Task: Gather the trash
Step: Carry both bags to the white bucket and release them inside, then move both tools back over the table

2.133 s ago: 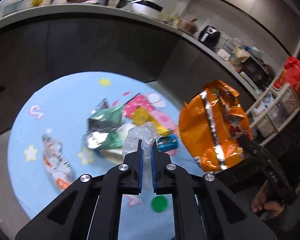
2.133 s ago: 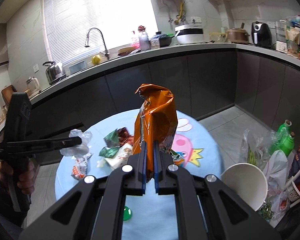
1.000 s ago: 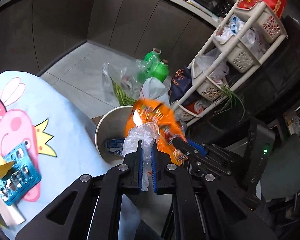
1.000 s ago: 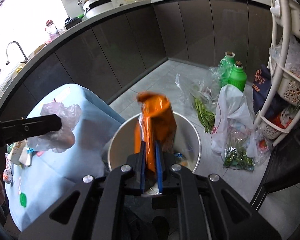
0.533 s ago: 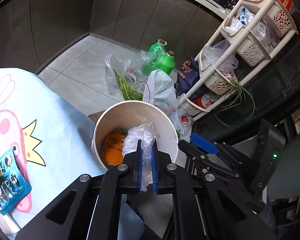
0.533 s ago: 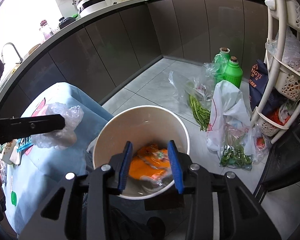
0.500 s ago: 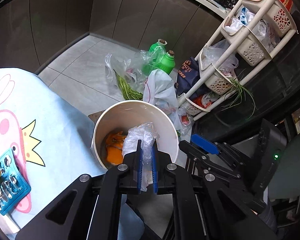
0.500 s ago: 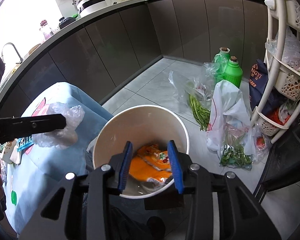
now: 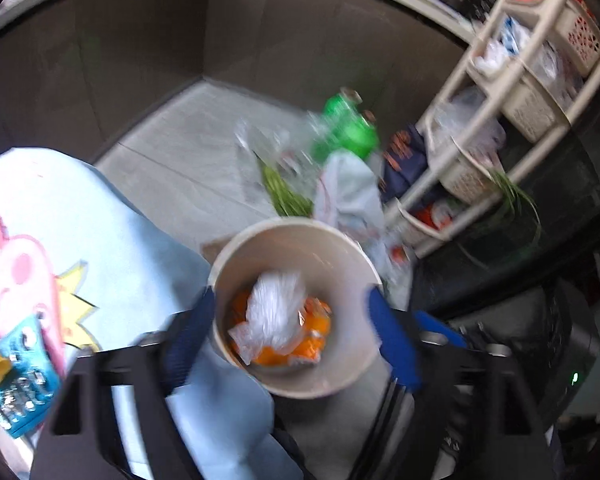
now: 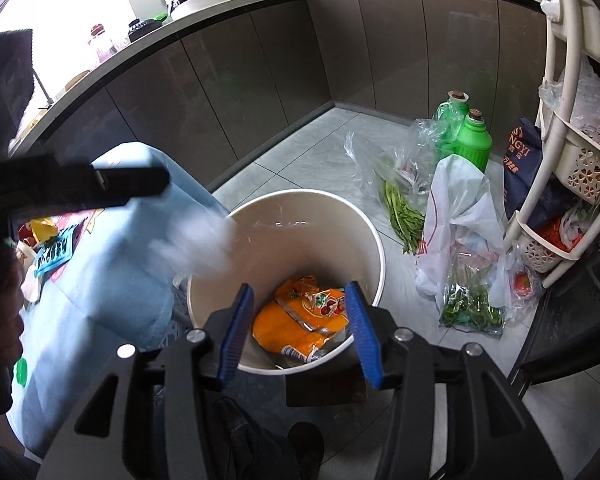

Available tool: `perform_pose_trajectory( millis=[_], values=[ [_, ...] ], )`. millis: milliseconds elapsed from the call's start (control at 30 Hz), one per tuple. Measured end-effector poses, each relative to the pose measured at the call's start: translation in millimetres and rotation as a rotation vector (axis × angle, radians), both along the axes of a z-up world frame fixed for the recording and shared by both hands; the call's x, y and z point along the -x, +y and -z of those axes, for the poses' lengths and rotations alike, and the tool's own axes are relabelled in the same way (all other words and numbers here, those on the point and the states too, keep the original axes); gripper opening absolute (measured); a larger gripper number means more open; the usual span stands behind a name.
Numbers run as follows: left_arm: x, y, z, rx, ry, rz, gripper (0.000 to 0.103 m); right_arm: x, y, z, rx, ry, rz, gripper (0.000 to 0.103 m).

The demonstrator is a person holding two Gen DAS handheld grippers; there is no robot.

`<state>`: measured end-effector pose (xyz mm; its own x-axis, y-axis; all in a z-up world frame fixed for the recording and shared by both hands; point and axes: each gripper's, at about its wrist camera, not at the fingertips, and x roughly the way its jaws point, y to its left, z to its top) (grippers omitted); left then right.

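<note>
Closest to me, my left gripper (image 9: 288, 328) hangs over the mouth of the trash bin (image 9: 352, 252), its jaws opening wide with nothing pinched between the blue pads; the clear plastic bag (image 9: 274, 316) shows below them, inside the bin on top of the orange snack bag (image 9: 318, 344), though the left wrist view is blurred. My right gripper (image 10: 296, 324) hovers over the near rim of the same bin (image 10: 374, 240), jaws opening and about half spread, holding nothing; between its pads I see the orange snack bag (image 10: 300, 328) lying on the bin floor. In the right wrist view the clear plastic bag (image 10: 192, 246) is a pale smear at the bin's left rim, under the dark bar of the left gripper (image 10: 140, 184). Just left of the bin sits the table with its light blue cloth (image 10: 112, 280); a blue blister pack (image 10: 54, 254) and other scraps lie toward its far left edge. Beyond the bin, on the floor tiles, are a white plastic bag (image 10: 456, 216), green vegetables (image 10: 404, 216) and two green bottles (image 10: 474, 140), with a white basket rack (image 10: 556, 160) to the right.
</note>
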<state>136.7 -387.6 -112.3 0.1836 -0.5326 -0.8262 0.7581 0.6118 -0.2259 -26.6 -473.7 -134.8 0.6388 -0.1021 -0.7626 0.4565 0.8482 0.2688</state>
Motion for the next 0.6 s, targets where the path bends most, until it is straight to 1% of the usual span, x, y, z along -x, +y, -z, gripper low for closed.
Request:
perform_pose_trajectory(
  millis=[33, 67, 100, 133, 167, 200, 233, 267, 333, 433, 600],
  values=[
    [-1, 2, -3, 0.008, -0.011, -0.014, 0.09, 0, 0, 0, 0.0, -0.001, -0.001, 0.053],
    [-2, 4, -6, 0.011, -0.015, -0.023, 0.094, 0, 0, 1, 0.0, -0.001, -0.001, 0.057],
    [-4, 6, -8, 0.018, -0.02, -0.036, 0.094, 0, 0, 0, 0.0, -0.001, -0.001, 0.06],
    [-5, 8, -11, 0.027, -0.021, -0.048, 0.094, 0, 1, 0, 0.001, -0.003, 0.0, 0.065],
    [-7, 10, -13, 0.03, -0.02, -0.056, 0.094, 0, 1, 0, 0.001, -0.005, 0.001, 0.074],
    [-8, 11, -14, 0.03, -0.02, -0.067, 0.094, 0, 1, -1, 0.0, -0.008, 0.003, 0.079],
    [-9, 13, -16, 0.03, -0.021, -0.076, 0.094, 0, 2, -2, -0.001, -0.01, 0.004, 0.09],
    [-10, 15, -18, 0.031, -0.023, -0.081, 0.094, 0, 2, -4, -0.001, -0.013, 0.001, 0.097],
    [-10, 20, -23, 0.037, -0.03, -0.087, 0.094, -1, 5, -10, 0.011, -0.02, -0.008, 0.099],
    [-7, 30, -37, 0.059, -0.045, -0.096, 0.094, -5, 12, -24, 0.04, -0.029, -0.027, 0.099],
    [4, 63, -73, 0.11, -0.084, -0.135, 0.094, -6, 29, -58, 0.091, -0.061, -0.07, 0.099]
  ],
)
